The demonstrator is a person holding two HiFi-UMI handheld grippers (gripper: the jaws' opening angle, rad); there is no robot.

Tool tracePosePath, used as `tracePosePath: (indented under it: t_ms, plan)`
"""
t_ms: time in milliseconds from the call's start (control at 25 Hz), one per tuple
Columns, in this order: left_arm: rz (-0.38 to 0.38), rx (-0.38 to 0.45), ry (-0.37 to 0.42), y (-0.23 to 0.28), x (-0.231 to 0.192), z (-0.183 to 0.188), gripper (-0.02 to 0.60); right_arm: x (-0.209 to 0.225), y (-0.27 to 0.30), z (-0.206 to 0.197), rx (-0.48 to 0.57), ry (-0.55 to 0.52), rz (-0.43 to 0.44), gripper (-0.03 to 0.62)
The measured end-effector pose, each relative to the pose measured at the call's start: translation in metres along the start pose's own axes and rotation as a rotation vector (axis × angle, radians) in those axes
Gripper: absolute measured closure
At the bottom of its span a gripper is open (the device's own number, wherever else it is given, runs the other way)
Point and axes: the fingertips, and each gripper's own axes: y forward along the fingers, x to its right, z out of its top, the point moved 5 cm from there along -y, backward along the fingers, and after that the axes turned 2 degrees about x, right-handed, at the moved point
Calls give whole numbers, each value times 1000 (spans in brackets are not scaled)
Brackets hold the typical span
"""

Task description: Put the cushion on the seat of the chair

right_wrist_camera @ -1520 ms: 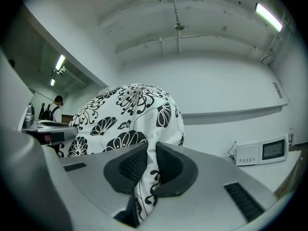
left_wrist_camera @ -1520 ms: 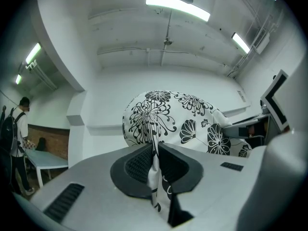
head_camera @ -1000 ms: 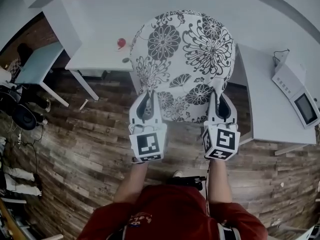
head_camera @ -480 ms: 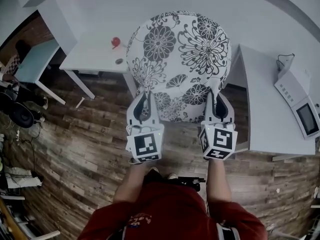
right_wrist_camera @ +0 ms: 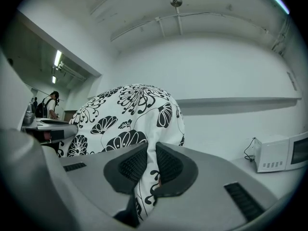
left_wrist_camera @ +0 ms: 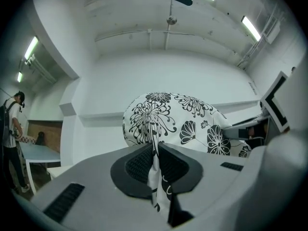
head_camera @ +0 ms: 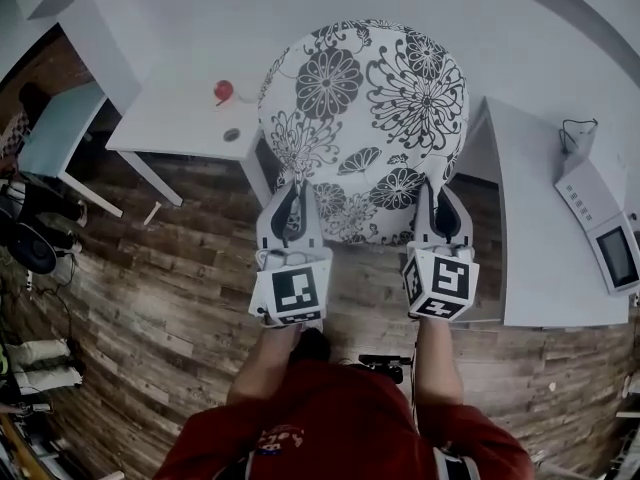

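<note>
A round white cushion with black flower print [head_camera: 365, 108] hangs in the air, held up by both grippers over the wooden floor. My left gripper [head_camera: 290, 208] is shut on the cushion's near left edge, and my right gripper [head_camera: 437, 208] is shut on its near right edge. In the left gripper view the cushion [left_wrist_camera: 168, 121] bulges beyond the jaws, with its fabric pinched between the dark pads [left_wrist_camera: 137, 165]. The right gripper view shows the cushion [right_wrist_camera: 130, 117] the same way, clamped between the pads [right_wrist_camera: 168, 165]. No chair shows in any view.
A white table [head_camera: 190, 108] with a small red object [head_camera: 223, 90] stands at the left behind the cushion. Another white table [head_camera: 545, 228] at the right carries a microwave [head_camera: 605, 243]. A teal table [head_camera: 55, 128] is far left. A person [left_wrist_camera: 10, 138] stands far off.
The cushion stays clamped in both grippers. In the head view the room has shifted a little under it, so I and the cushion have moved slightly; both gripper views now see more of the ceiling.
</note>
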Motion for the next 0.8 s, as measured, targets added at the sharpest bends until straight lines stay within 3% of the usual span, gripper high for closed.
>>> tracePosePath:
  t_ms: [240,800]
  plan:
    - [81,9,17,-7,10,9,538,8,6,-3,8,24,74,545]
    - [39,-2,26,-4,4,3,538,2,3,-3,15,5,35,545]
